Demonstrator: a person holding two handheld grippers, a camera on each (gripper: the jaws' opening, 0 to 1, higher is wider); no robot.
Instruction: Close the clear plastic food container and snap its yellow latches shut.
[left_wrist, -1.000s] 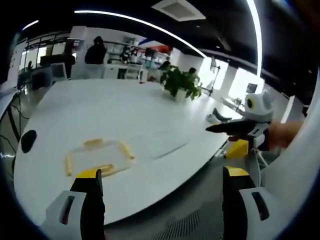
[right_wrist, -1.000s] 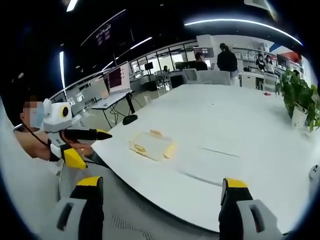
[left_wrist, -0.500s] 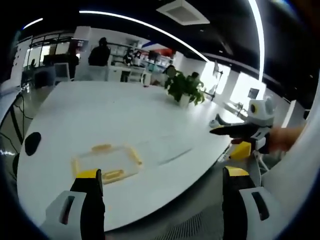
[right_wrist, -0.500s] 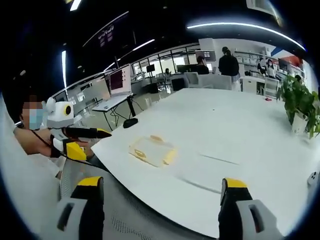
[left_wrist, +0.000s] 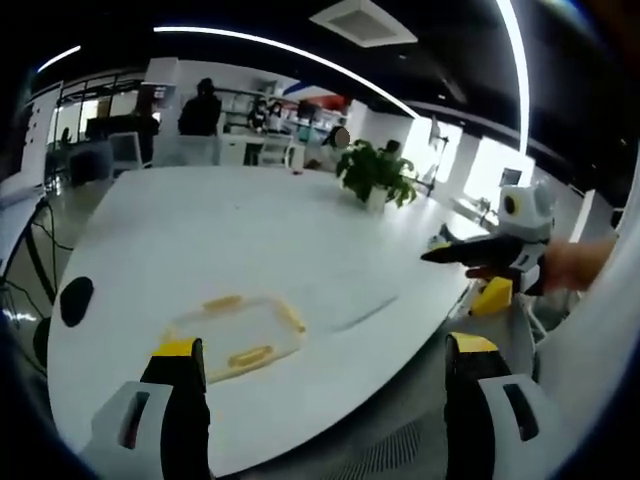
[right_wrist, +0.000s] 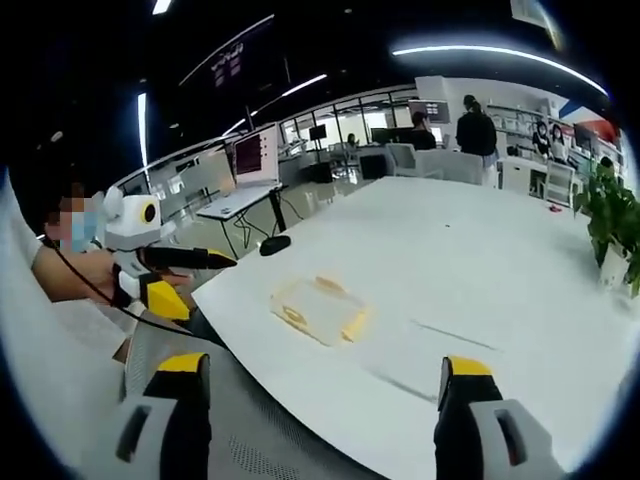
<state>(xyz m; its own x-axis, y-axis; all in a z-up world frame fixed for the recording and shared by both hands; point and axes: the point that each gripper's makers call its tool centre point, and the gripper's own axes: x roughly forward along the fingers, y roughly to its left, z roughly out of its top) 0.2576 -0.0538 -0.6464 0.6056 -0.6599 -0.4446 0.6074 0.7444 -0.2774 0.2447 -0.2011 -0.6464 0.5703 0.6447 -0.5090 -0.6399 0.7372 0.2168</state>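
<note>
A broad white tabletop (left_wrist: 230, 230) spreads before me. On it, near my edge, lies the clear plastic food container (left_wrist: 237, 327) with yellow latches (left_wrist: 293, 318). A potted plant (left_wrist: 375, 176) stands farther off. My left tool (left_wrist: 318, 395) and right tool (right_wrist: 318, 400) hover apart from the container, both released, grasping nothing.

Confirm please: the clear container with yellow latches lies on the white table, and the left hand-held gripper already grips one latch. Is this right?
No. In the left gripper view, the left hand-held gripper is open, short of the container on the white table, gripping nothing.
</note>
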